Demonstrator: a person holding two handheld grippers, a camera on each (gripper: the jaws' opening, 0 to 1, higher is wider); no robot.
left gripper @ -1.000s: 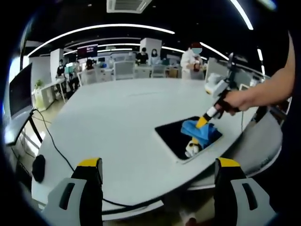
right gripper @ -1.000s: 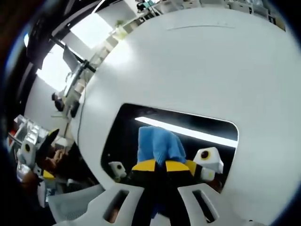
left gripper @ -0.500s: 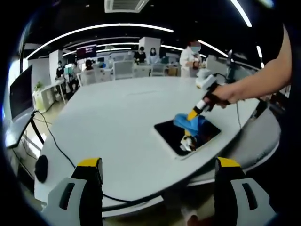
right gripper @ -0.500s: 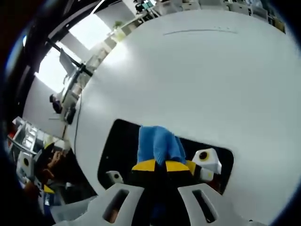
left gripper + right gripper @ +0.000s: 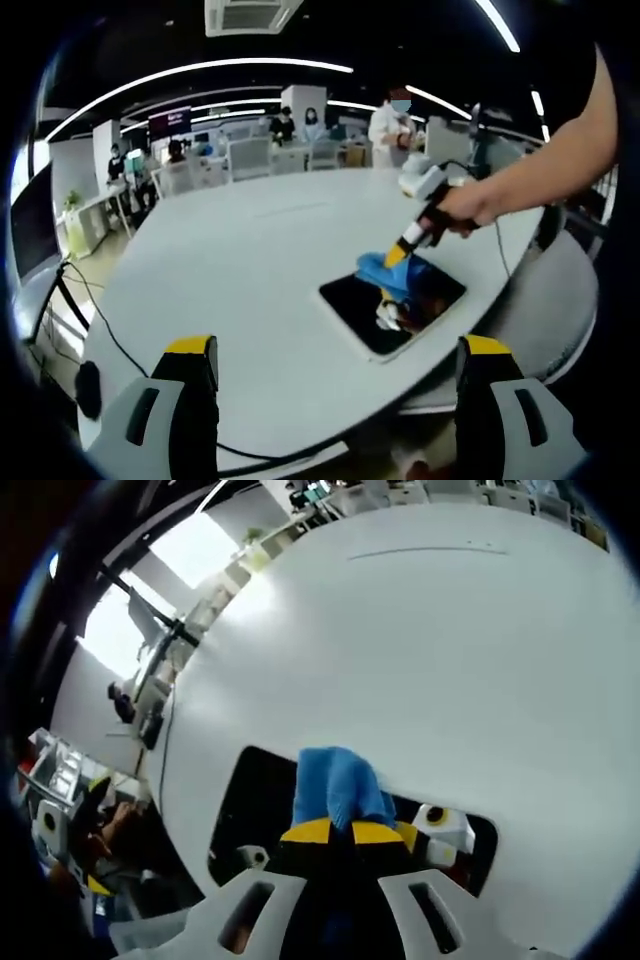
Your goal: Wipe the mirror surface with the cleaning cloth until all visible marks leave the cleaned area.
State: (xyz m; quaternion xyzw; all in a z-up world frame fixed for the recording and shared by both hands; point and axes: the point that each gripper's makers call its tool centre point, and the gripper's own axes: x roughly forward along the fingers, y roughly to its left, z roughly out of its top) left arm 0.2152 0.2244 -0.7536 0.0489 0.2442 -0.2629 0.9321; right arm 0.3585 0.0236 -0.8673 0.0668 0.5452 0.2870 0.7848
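— Where are we in the job?

— Mid-wipe, we judge. Our right gripper [image 5: 335,832], with its yellow-tipped jaws clamped together on the blue folded cleaning cloth [image 5: 338,786], presses that cloth onto the flat, dark rectangular mirror with the pale frame [image 5: 255,790]. The mirror lies on the big round white table [image 5: 430,650], near the edge closest to us. In the left gripper view the cloth [image 5: 385,273] sits at the far edge of the mirror [image 5: 375,318], with the right gripper [image 5: 396,257] slanting down onto it from a hand [image 5: 467,204].

— And our left gripper?

— Our left gripper [image 5: 335,385] hangs over the near table edge with its jaws spread wide and nothing between them, well apart from the mirror.

— Is the glass clean?

— We cannot tell; the surface shows reflections of ceiling lights and of the gripper, and any marks are too small to pick out.

— So what does the next move call for?

— We'd say drawing the cloth back across the glass with steady pressure, covering the near half, while our left gripper holds a view of mirror and cloth together.
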